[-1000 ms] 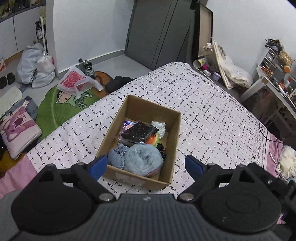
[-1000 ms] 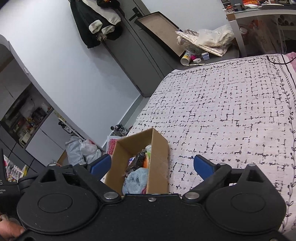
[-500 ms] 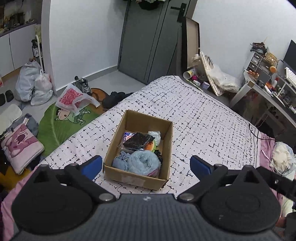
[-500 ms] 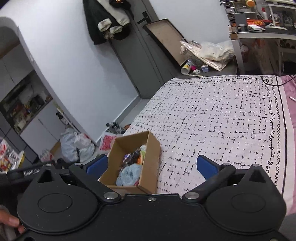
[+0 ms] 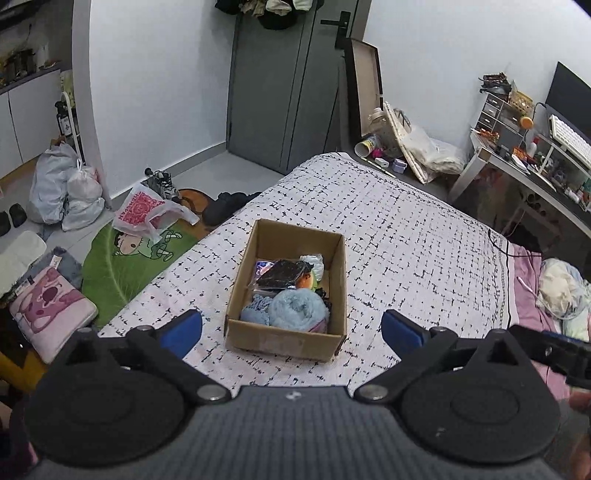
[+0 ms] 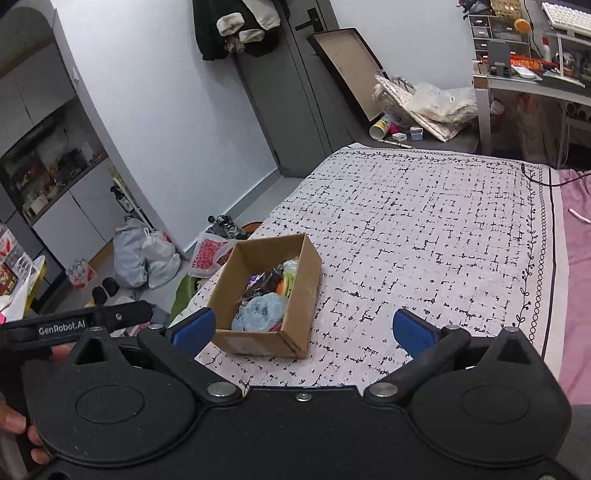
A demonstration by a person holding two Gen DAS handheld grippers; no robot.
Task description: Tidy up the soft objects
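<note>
- A bedroom: white walls, a grey door (image 5: 284,96) at the back with clothes (image 6: 236,29) hung over its top, and a bed (image 5: 406,236) under a white cover with a black dash print filling the middle.
- Far left, on the floor: white bags (image 5: 62,192) against the wall, a pink cushion (image 5: 51,302), a green cartoon rug (image 5: 129,258) and a red-and-white plastic bag (image 5: 144,214) at the rug's far edge.
- The left gripper (image 5: 291,328) hangs over the bed's near edge; its jaws have just been opening and stand wide apart, with nothing between the blue pads.
- Between and beyond those pads sits the box (image 5: 288,336), open-topped cardboard, resting on the cover near the bed's left side.
- Inside the box, a light-blue roll (image 5: 297,308) lies at the near end, touching a blue knit piece (image 5: 255,308) to its left; a dark packet (image 5: 280,273) lies behind them, with something orange and green beside it.
- The right gripper (image 6: 301,328) is also spread wide and empty; its jaws have just been opening too. In its view the box (image 6: 258,341) lies just ahead of the left pad.
- Right of the bed: a desk (image 5: 532,173) crowded with small things, a keyboard (image 5: 569,134), and a pink sheet (image 5: 532,295) with a pale bundle on it.
</note>
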